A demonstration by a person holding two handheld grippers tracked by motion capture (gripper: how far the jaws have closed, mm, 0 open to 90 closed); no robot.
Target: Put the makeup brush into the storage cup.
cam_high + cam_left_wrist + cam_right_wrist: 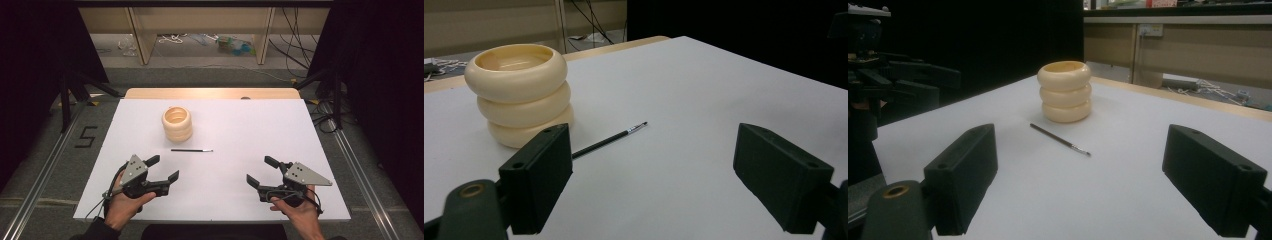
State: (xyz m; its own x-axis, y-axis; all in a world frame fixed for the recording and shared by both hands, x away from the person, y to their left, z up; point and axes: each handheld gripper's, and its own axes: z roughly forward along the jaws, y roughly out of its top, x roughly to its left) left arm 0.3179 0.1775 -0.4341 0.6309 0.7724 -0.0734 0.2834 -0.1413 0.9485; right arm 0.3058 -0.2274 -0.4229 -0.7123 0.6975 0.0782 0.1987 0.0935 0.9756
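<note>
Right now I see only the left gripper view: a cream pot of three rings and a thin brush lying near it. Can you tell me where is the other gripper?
Observer: The right gripper sits low over the near right part of the white table, in a hand, jaws open with nothing between them.
Operator: Does anything touch the brush?
Observer: No. In the high view the brush lies flat, apart from the pot and from both grippers.
Operator: And my own gripper, how is it seen from above?
Observer: The left gripper is open near the left front edge, pointing toward the table's middle.
</note>
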